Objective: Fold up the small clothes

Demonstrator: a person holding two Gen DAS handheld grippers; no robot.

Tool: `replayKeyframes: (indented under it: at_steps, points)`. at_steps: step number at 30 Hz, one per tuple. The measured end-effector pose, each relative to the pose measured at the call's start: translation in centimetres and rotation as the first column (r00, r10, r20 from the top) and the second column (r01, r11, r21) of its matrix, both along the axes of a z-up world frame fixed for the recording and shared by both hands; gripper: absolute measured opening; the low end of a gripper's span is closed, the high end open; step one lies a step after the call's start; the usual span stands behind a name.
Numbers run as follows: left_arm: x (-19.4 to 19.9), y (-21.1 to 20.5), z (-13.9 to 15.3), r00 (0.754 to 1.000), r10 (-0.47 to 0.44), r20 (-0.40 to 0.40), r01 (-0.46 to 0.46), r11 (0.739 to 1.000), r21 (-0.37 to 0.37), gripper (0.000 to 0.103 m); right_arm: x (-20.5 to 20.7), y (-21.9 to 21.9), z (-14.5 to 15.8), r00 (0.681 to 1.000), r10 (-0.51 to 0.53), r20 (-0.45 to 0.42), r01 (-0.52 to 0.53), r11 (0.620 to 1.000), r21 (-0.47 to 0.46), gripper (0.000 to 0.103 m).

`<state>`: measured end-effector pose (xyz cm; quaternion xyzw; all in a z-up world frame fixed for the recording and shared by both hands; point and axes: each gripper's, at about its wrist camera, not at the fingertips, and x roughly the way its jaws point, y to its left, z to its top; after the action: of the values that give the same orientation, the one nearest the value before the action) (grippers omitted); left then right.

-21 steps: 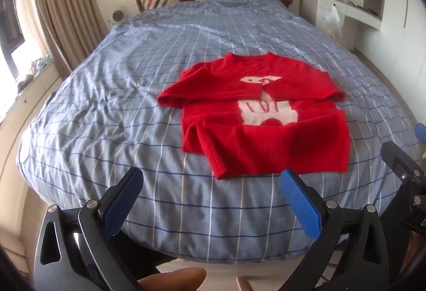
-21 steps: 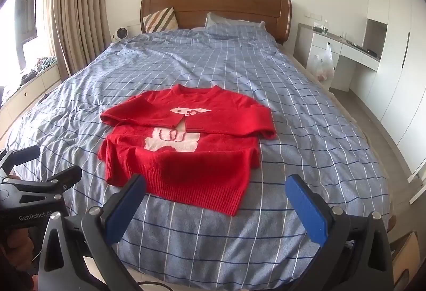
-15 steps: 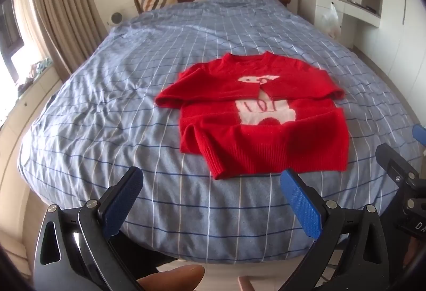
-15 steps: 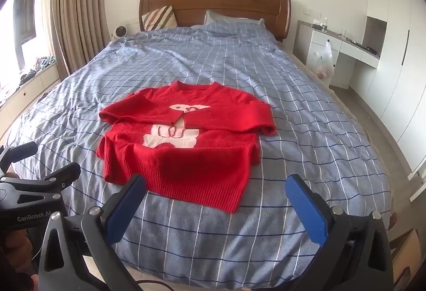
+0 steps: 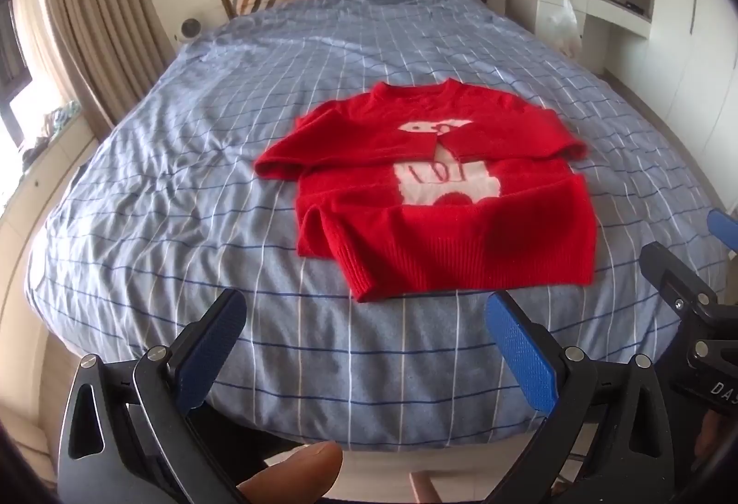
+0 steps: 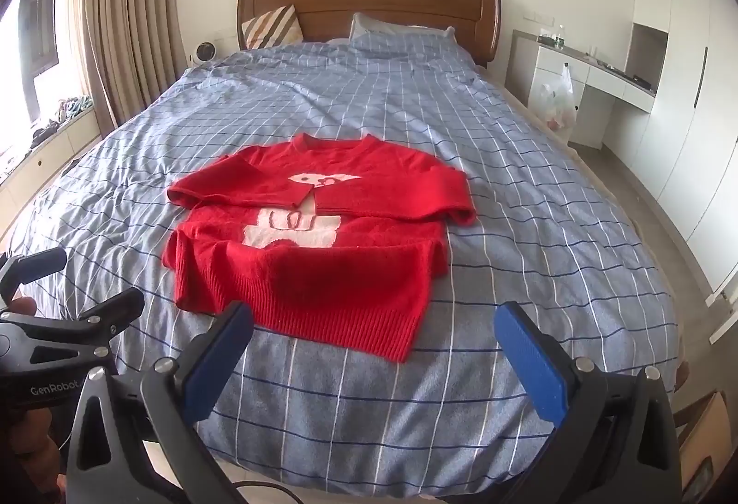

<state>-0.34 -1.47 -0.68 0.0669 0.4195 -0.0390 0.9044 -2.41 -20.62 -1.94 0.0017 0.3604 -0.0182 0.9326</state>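
Note:
A small red sweater (image 5: 443, 190) with a white picture lies flat on the blue checked bed (image 5: 184, 190). Both sleeves are folded across its chest and the hem is folded up over the lower body. It also shows in the right wrist view (image 6: 318, 236). My left gripper (image 5: 364, 347) is open and empty, held near the foot of the bed, short of the sweater's hem. My right gripper (image 6: 376, 356) is open and empty, just short of the hem. The right gripper shows at the right edge of the left wrist view (image 5: 682, 296).
A wooden headboard (image 6: 369, 10) with a striped cushion (image 6: 272, 26) and a pillow (image 6: 401, 33) stands at the far end. Curtains (image 6: 124, 20) hang on the left. A white desk (image 6: 595, 80) with a plastic bag (image 6: 556, 103) stands on the right.
Both grippers have drifted slightly back and to the left, so the sweater sits a little further along in both views. Both stay open. The sweater has not moved.

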Motion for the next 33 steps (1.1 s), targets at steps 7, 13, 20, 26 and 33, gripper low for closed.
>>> replayKeyframes:
  at_steps: [7,13,20,26,33]
  points:
    - [-0.1,0.2,0.0,1.0,0.004,-0.008,-0.004,1.0,-0.014,0.103,0.1,0.3,-0.1,1.0,0.001,-0.001,-0.001,1.0,-0.004,0.103]
    - [-0.1,0.2,0.2,1.0,0.004,0.007,-0.004,1.0,-0.004,0.103,0.2,0.2,-0.1,1.0,-0.02,0.001,0.02,1.0,-0.024,0.103]
    - [0.6,1.2,-0.5,0.999,0.03,-0.019,-0.03,0.999,-0.011,0.103,0.4,-0.3,0.0,0.997,-0.081,-0.019,0.079,0.992,-0.097,0.103]
    - [0.6,1.4,-0.6,0.999,0.045,-0.012,-0.045,0.999,0.007,0.103,0.5,-1.2,-0.2,0.993,-0.113,-0.031,0.11,0.989,-0.101,0.103]
    - [0.6,1.3,-0.6,0.999,0.039,-0.014,-0.039,0.999,0.004,0.103,0.3,-1.3,0.2,0.992,-0.124,-0.025,0.121,0.988,-0.096,0.103]
